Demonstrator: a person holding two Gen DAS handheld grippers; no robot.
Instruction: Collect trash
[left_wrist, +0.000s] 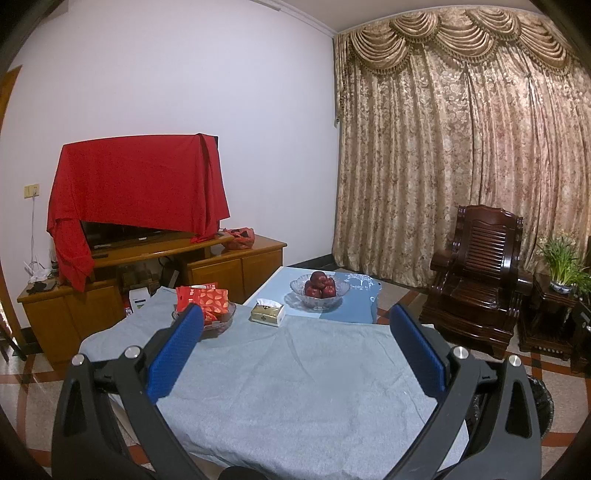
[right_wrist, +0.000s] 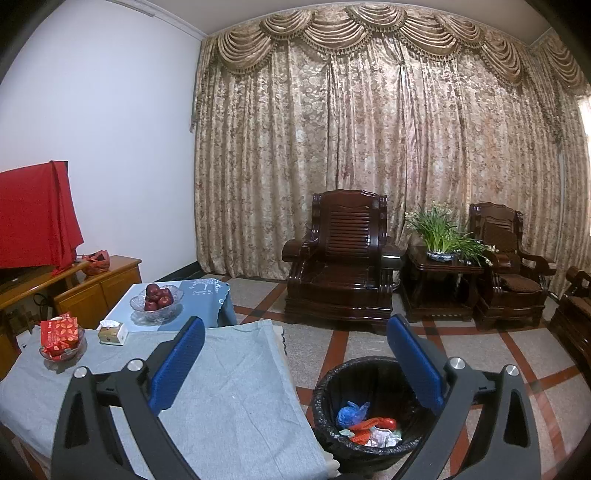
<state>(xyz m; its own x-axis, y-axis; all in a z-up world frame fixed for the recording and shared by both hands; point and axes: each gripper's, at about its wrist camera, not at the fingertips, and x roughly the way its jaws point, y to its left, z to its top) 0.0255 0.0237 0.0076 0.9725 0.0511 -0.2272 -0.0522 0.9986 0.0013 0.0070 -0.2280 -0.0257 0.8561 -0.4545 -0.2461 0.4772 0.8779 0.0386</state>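
Risk: no loose trash visible on the grey tablecloth (left_wrist: 295, 369), so a grab could wrongly take the tissue box (left_wrist: 267, 312) or snack packets (left_wrist: 201, 299). Left gripper (left_wrist: 295, 350) hovers level over the table, right gripper (right_wrist: 295, 363) above the bin (right_wrist: 332, 391); both spread wide, empty. Trash (right_wrist: 369, 424) sits inside the bin.

Matt grey cloth (left_wrist: 295, 369) on table; glossy dark wood armchair (right_wrist: 343, 258)
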